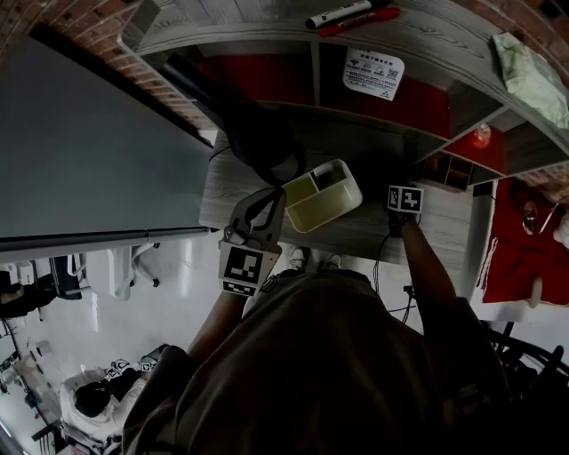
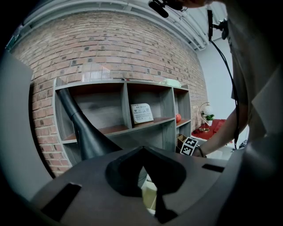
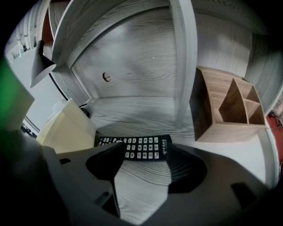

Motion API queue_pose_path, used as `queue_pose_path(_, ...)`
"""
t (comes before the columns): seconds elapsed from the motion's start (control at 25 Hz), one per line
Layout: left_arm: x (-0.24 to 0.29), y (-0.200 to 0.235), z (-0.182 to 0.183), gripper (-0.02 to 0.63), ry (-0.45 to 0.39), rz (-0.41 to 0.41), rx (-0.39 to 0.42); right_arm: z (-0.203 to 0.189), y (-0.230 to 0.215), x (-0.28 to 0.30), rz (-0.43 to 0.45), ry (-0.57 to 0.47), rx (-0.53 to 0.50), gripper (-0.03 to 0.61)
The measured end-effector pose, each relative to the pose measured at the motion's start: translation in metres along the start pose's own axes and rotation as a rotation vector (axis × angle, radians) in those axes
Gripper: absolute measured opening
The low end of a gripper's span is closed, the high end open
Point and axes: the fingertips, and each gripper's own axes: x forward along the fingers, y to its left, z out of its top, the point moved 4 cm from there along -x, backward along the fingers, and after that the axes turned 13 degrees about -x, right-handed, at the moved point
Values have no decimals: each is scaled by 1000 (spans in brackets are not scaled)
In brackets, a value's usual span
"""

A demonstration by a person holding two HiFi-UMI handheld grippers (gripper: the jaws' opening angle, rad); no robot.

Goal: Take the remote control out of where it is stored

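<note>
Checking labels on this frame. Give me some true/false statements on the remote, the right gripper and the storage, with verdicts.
1. The remote lies on the desk, outside the cream box. True.
2. The right gripper is shut. False: its jaws stand apart, with the remote at their tips.
3. The wooden organizer holds pens. False: its visible compartments are empty.
4. Two markers lie on top of the shelf. True.

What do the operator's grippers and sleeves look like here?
Left gripper: grey body, black claw pads, white cube with black square markers. Right gripper: same grey shell, matching cube. Short-sleeved olive-brown top; forearms bare.
</note>
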Motion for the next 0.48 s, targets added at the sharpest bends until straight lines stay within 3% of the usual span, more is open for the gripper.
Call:
queue_pose_path(0.32, -4, -3, -1, 11, 1, 1, 12, -6, -1, 0, 8, 16, -5, 287)
queue_pose_path(0.48, -7, -4, -1, 11, -3, -1, 15, -5, -3, -2, -31, 21, -24, 287)
